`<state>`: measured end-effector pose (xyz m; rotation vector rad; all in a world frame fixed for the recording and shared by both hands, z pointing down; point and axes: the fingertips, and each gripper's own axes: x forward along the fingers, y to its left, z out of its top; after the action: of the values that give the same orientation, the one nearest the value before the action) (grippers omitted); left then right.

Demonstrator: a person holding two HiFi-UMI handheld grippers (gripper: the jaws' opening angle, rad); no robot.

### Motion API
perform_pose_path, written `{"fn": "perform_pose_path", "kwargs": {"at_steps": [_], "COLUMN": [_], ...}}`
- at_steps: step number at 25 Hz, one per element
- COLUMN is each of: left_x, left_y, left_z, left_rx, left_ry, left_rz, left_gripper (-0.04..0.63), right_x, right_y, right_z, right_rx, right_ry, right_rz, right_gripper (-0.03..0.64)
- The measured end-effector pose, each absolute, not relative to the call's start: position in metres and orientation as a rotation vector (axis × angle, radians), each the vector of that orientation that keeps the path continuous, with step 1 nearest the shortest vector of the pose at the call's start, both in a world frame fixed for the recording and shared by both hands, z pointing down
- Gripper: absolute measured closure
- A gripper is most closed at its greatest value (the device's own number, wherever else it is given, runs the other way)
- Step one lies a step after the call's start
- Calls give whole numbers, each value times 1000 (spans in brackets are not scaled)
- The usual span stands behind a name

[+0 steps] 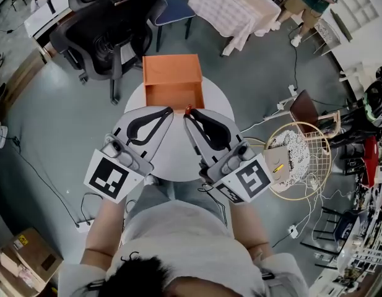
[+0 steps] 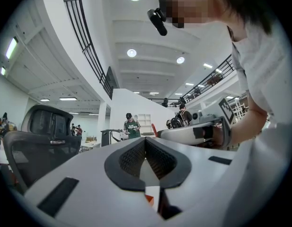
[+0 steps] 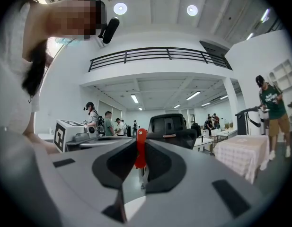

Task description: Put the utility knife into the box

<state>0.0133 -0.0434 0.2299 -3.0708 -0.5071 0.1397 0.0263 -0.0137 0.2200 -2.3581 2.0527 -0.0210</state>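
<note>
The round white table (image 1: 172,156) is filling the middle of the head view. The orange box (image 1: 172,70) is sitting at the table's 12 o'clock edge with its top standing open toward the person.

Both grippers are reaching in from 6 o'clock, with their tips converging just short of the box's near wall. The left gripper (image 1: 168,112) is pointing toward 1 o'clock. Its jaws are resting together with nothing between them, as its own view is showing.

The right gripper (image 1: 188,114) is pointing toward 11 o'clock, and its jaws are pinching the utility knife (image 3: 139,148). The red body is sitting squeezed between the dark pads. In the right gripper view the knife's long axis is running from 12 to 6 o'clock, with the rounded red end poking up past the pads at 12. How far it is reaching below the pads is not showing.

In the head view only a small red tip is peeking out at the jaw ends, almost touching the box's near wall toward its right half. The open cavity is lying at about 11 o'clock from those jaws and just beside them. The right gripper is therefore the one placed to carry the knife over the wall, probably with a short forward push before it lets go. The left gripper is holding nothing and seems to be only waiting alongside.
</note>
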Motion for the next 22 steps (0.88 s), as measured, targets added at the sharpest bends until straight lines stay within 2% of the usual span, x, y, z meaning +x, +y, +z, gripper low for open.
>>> {"fn": "perform_pose_path", "kwargs": {"at_steps": [22], "left_x": [104], "left_y": [-41], "left_z": [250], "left_rx": [-3129], "left_ry": [-80], "left_rz": [115], "left_gripper": [586], "right_x": [146], "right_y": [-16], "right_z": [263], "right_rx": [-2096], "right_ry": [2328], "right_rz": [-160], "right_gripper": [560]}}
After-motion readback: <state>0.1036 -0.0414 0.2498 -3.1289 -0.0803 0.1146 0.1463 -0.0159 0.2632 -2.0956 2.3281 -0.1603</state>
